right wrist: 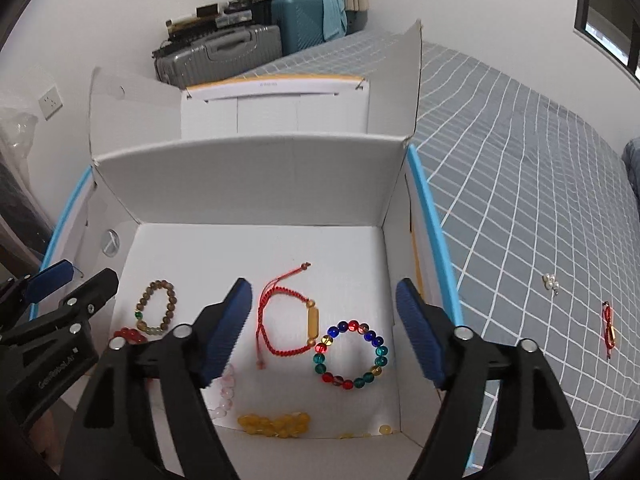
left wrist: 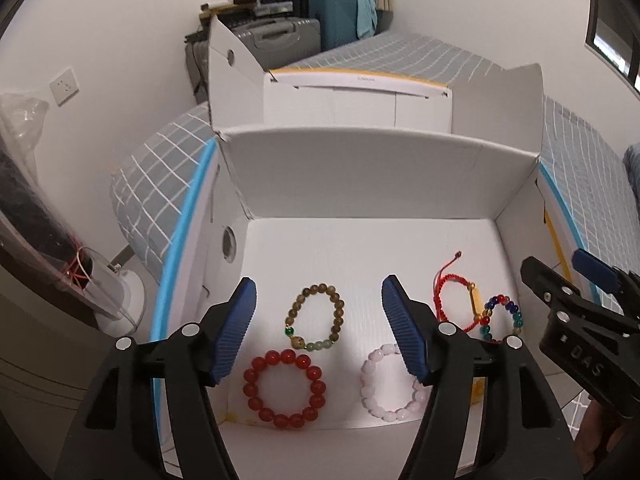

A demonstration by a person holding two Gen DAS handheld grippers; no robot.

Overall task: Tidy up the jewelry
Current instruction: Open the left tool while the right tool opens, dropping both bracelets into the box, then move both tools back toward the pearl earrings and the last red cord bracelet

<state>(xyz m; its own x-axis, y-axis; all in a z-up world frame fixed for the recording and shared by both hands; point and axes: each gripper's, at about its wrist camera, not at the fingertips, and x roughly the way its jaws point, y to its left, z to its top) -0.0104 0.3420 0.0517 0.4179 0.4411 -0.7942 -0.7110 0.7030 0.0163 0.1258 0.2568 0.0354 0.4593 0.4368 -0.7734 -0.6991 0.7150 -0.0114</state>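
An open white cardboard box (left wrist: pixel 360 184) holds several bracelets on its floor. A brown bead bracelet (left wrist: pixel 338 308), a red bead bracelet (left wrist: pixel 250 390) and a pale pink bead bracelet (left wrist: pixel 368 376) lie under my left gripper (left wrist: pixel 319 284), which hangs open above them with nothing between its pads. A red cord bracelet (right wrist: pixel 280 292) and a multicoloured bead bracelet (right wrist: pixel 380 350) lie under my right gripper (right wrist: pixel 324 286), also open and holding nothing. Yellow beads (right wrist: pixel 276 424) lie by the box's near wall. Each gripper shows at the edge of the other's view.
The box stands on a bed with a grey grid sheet (right wrist: pixel 520 184). On the sheet to the right lie small pearl pieces (right wrist: pixel 550 282) and a red cord piece (right wrist: pixel 609 324). A second white box (left wrist: pixel 360 100) stands behind. Suitcases (right wrist: pixel 224 54) line the far wall.
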